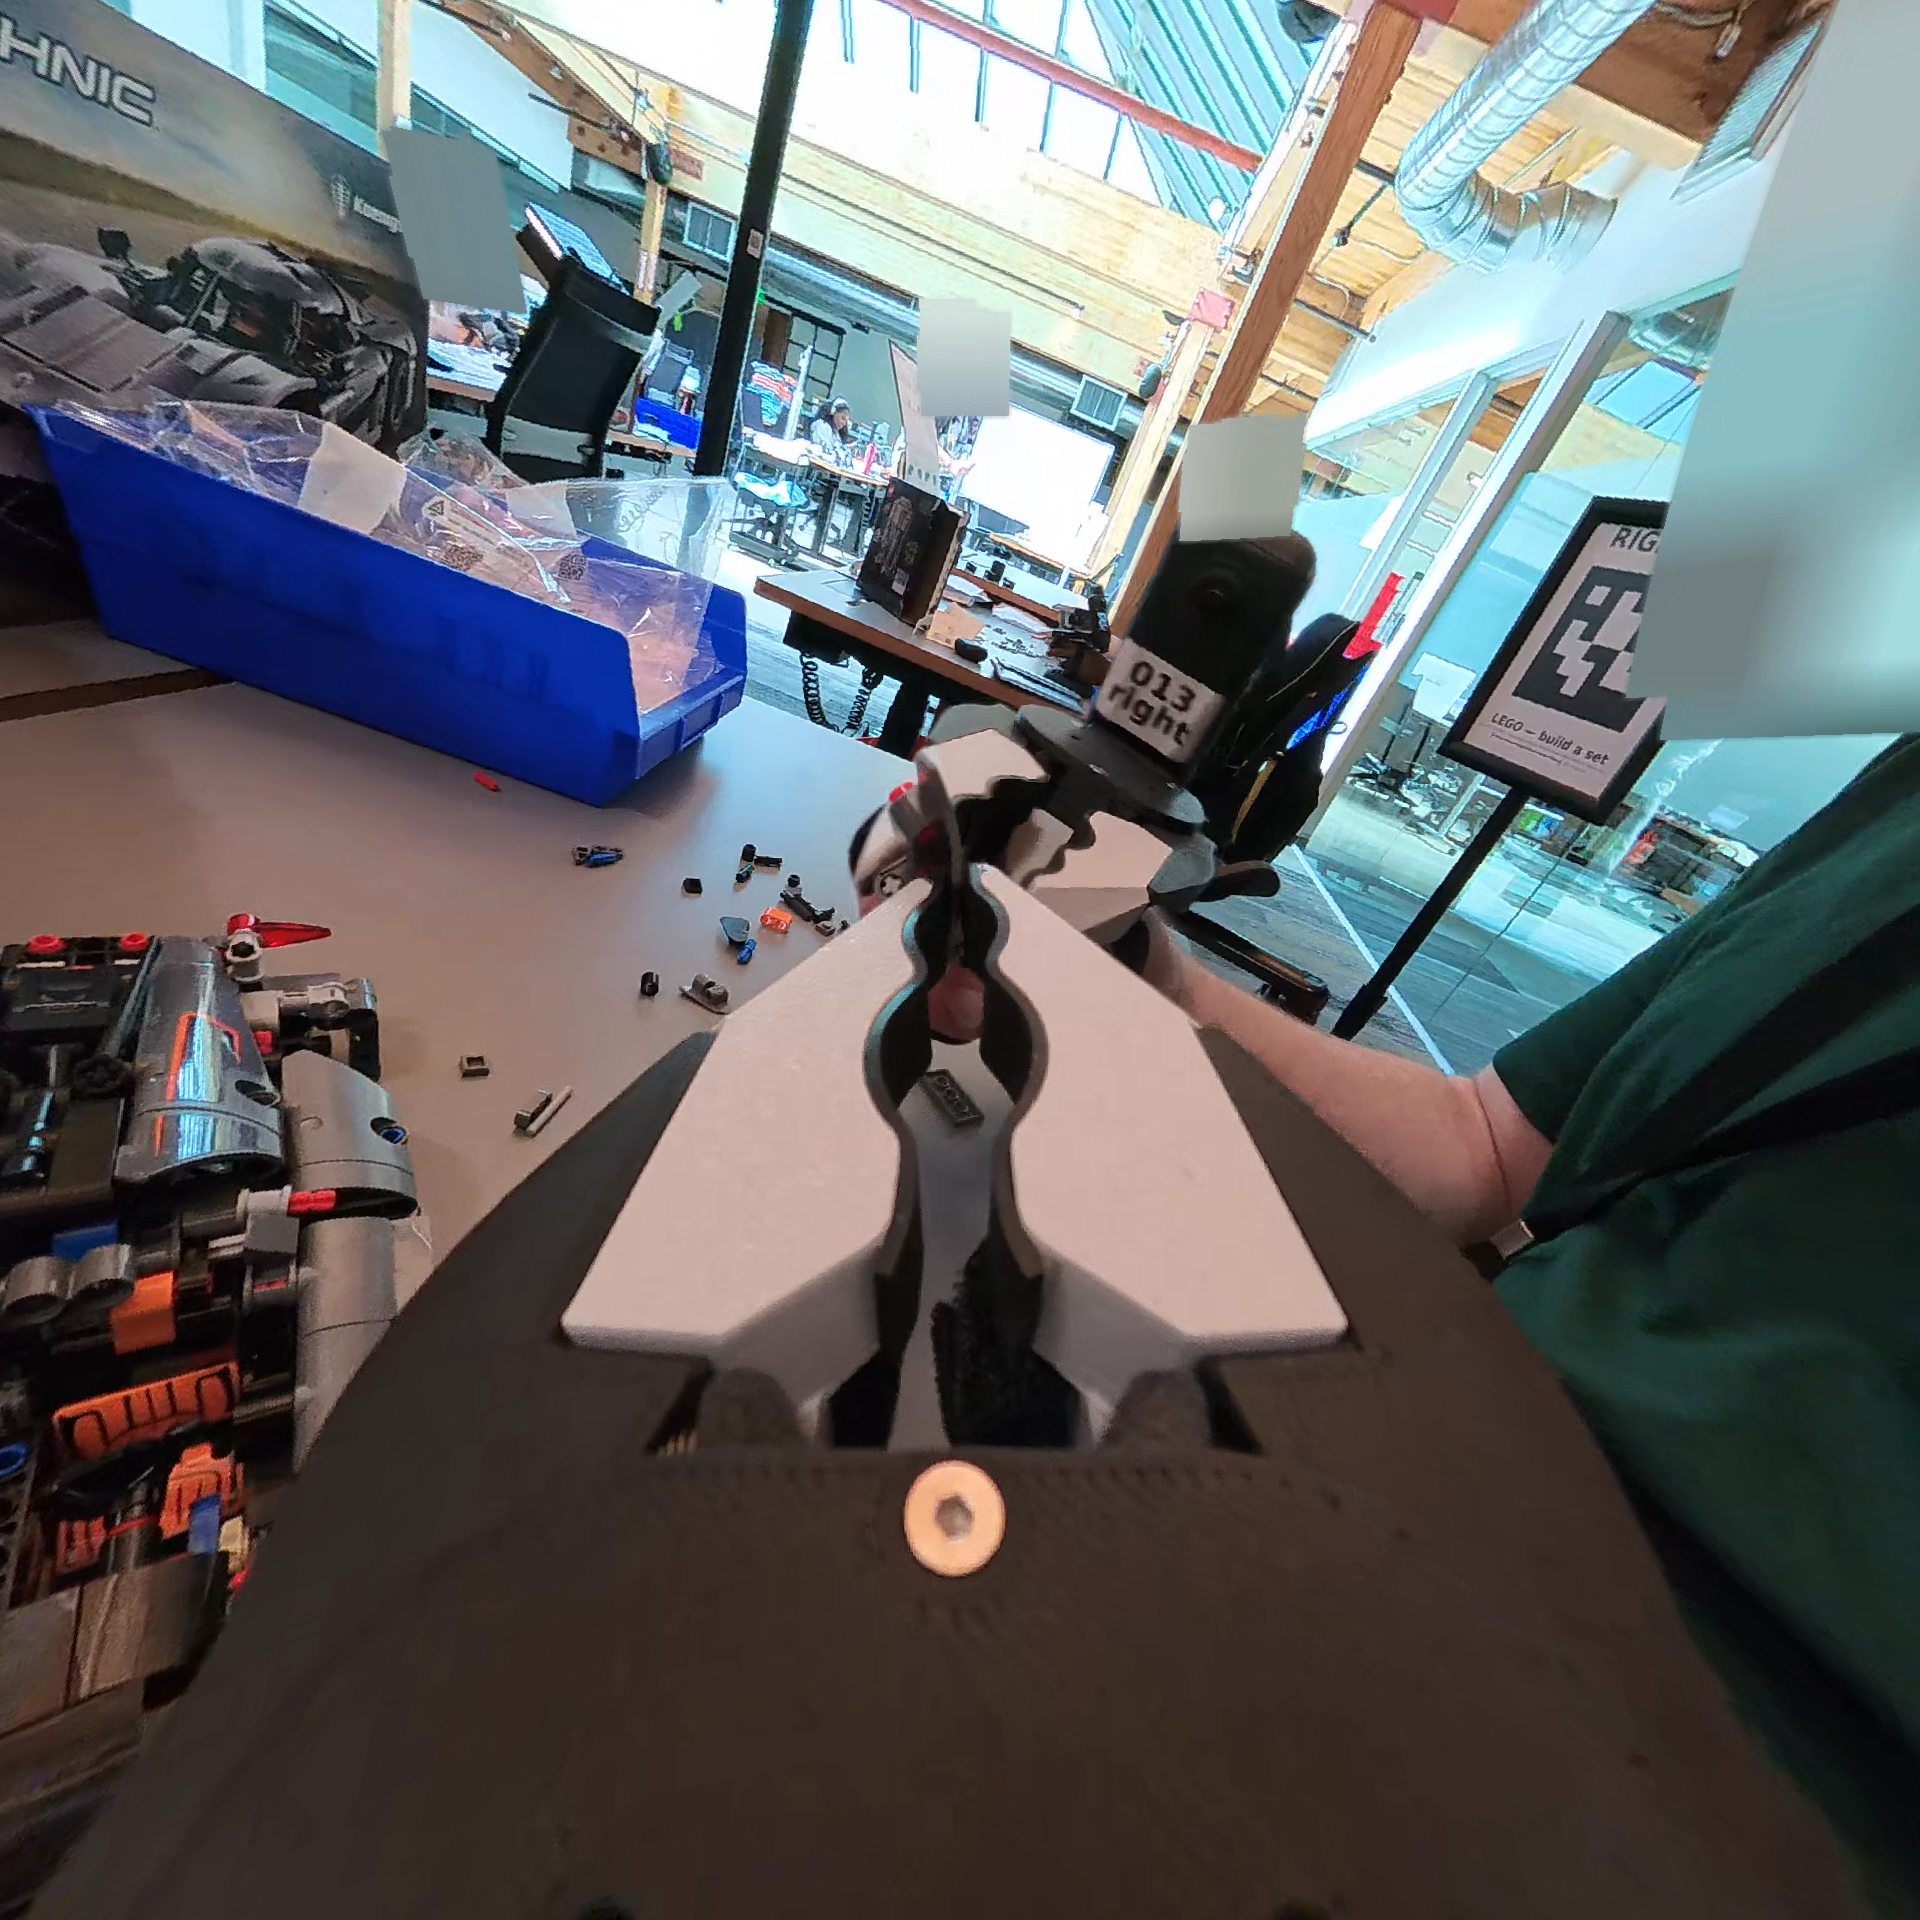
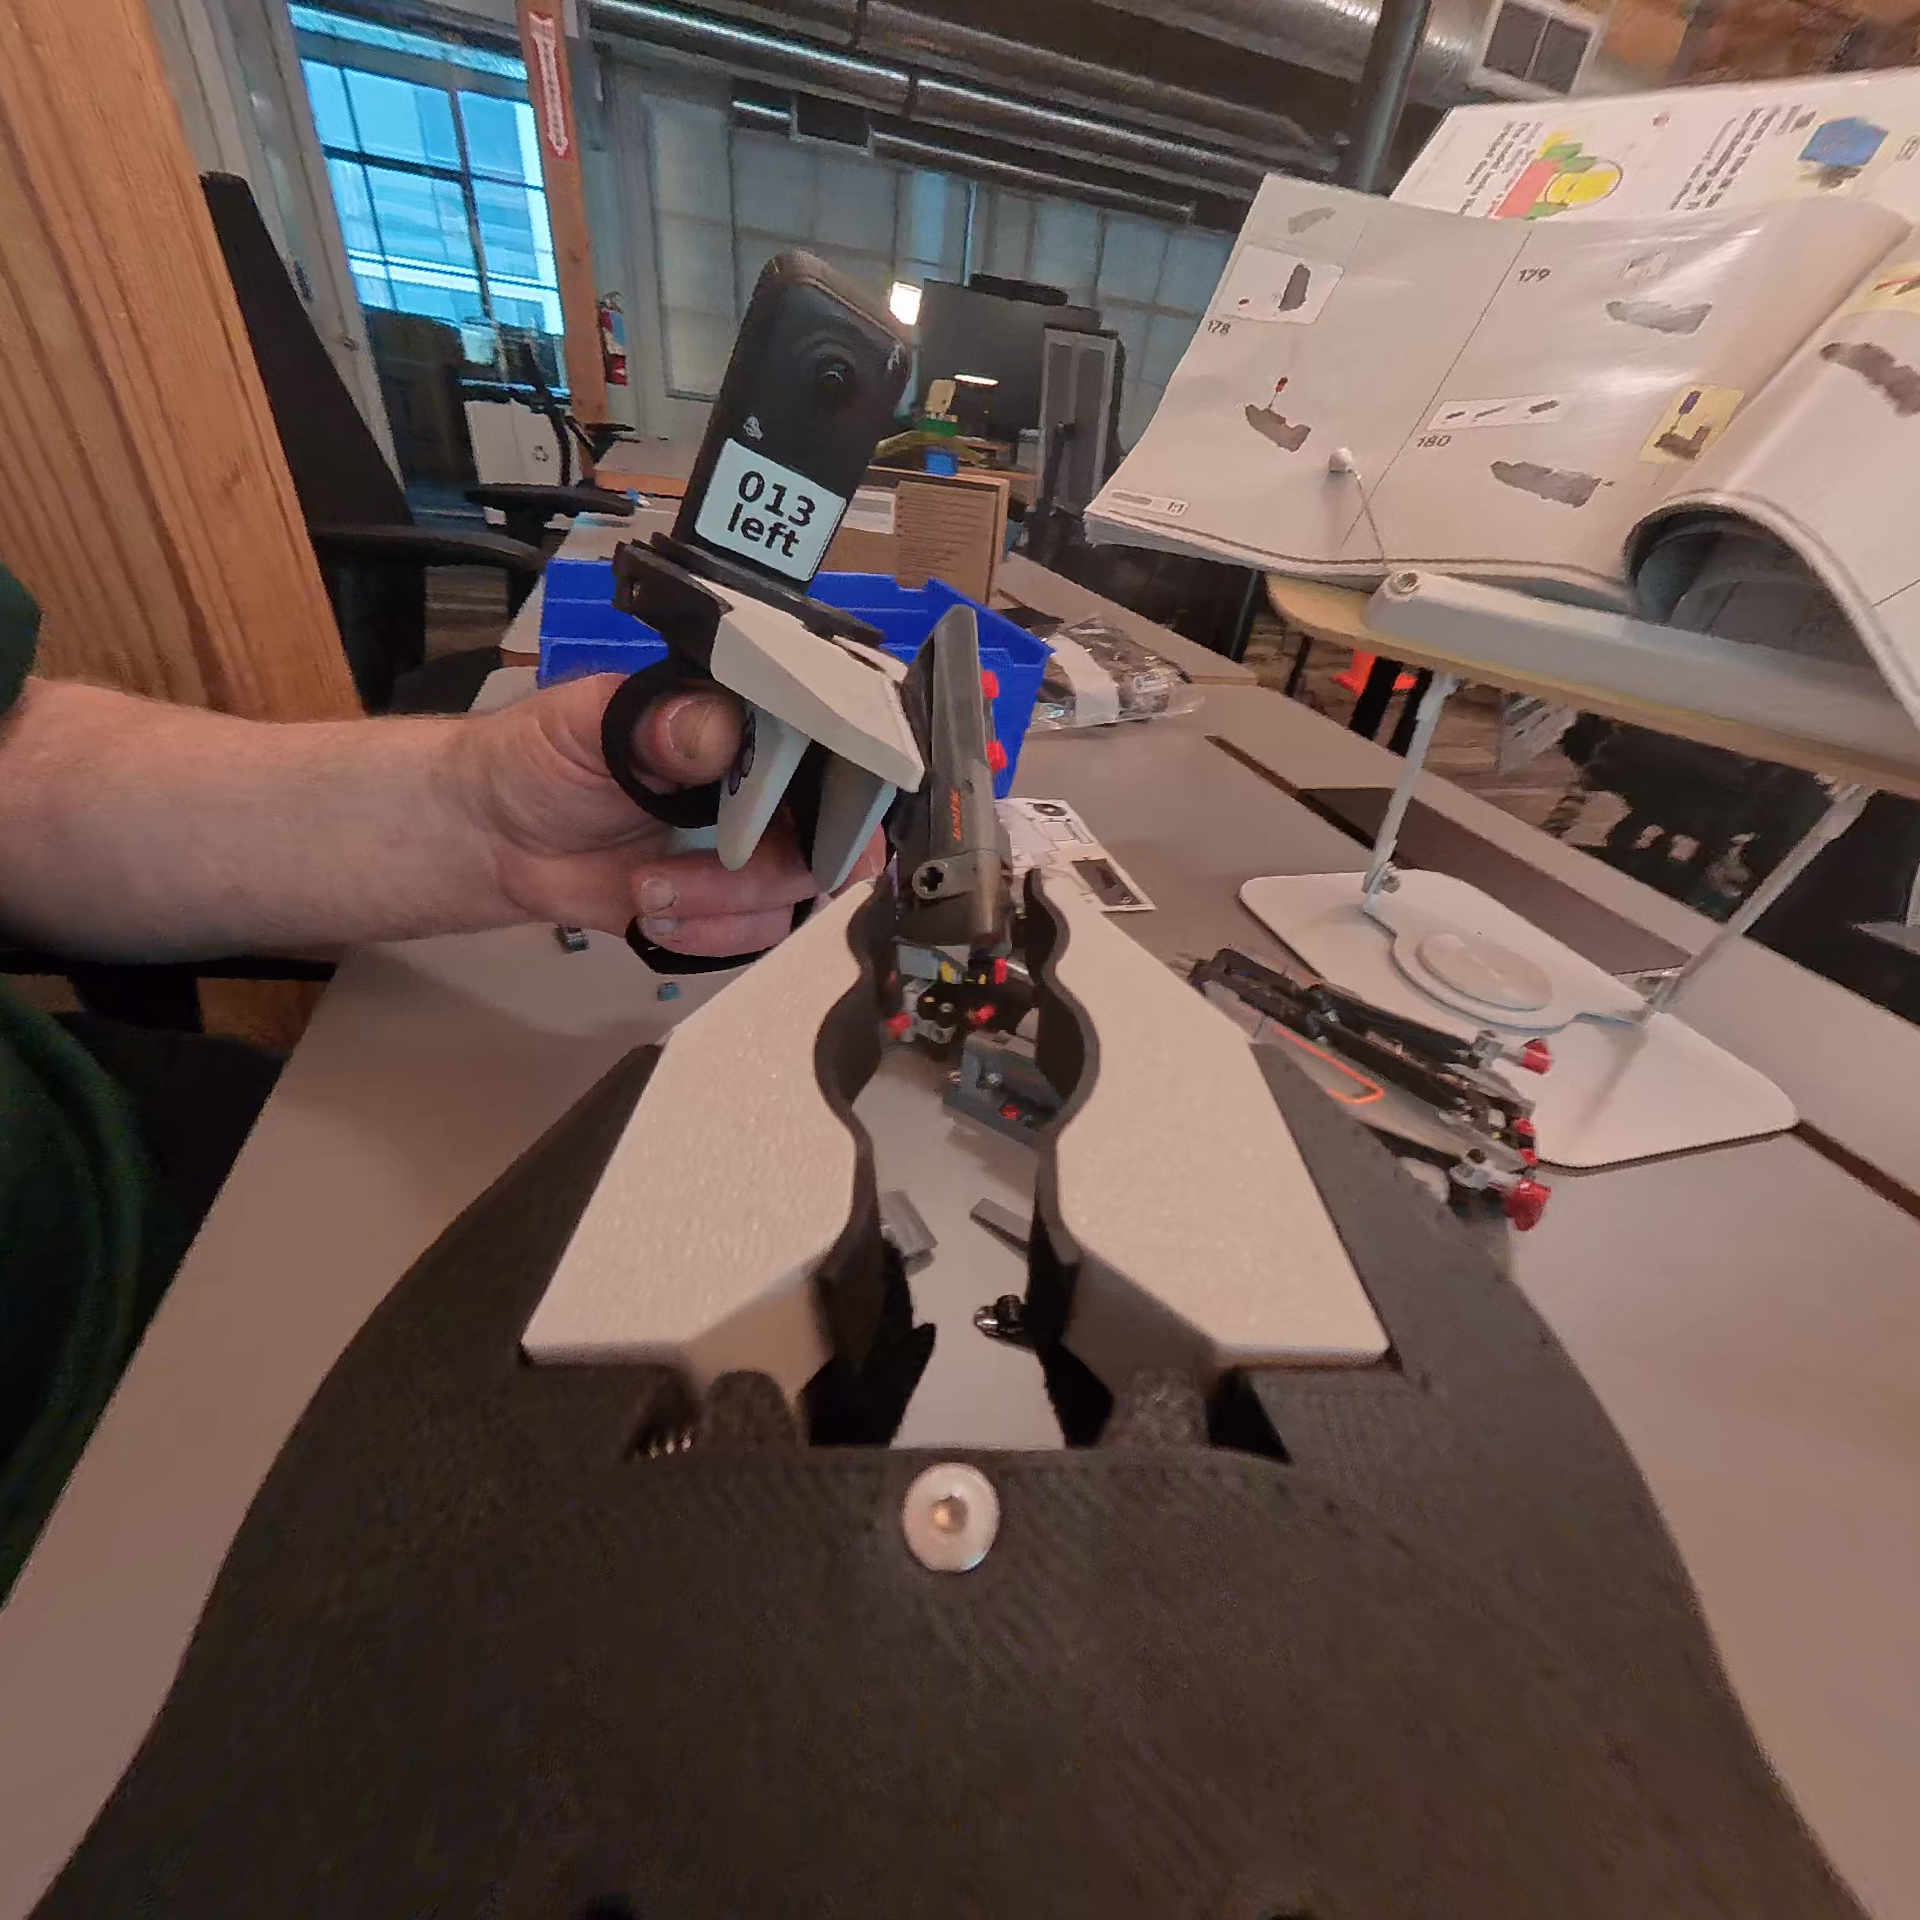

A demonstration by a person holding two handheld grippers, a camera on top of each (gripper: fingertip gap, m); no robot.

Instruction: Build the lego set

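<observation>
My right gripper (image 2: pixel 951 904) is shut on a long grey Lego sub-assembly (image 2: pixel 951 748) with red pins and orange marks. It holds the piece upright above the table by its lower end. In the left wrist view the right gripper (image 1: pixel 966 790) shows straight ahead, with the assembly (image 1: pixel 899 842) in it. My left gripper (image 1: pixel 951 883) is shut, and its fingertips meet right at the assembly's side. In the right wrist view the left gripper (image 2: pixel 894 769) comes in from the left and touches the grey piece. I cannot tell whether it pinches an edge.
A partly built dark car model (image 1: pixel 156 1195) lies at the left. A blue bin (image 1: pixel 395 613) with plastic bags stands behind it. Small loose parts (image 1: pixel 748 914) are scattered on the table. An open instruction booklet (image 2: pixel 1507 384) sits on a white stand, with another long sub-assembly (image 2: pixel 1382 1060) below it. Left and right tips are no more than a few centimetres apart.
</observation>
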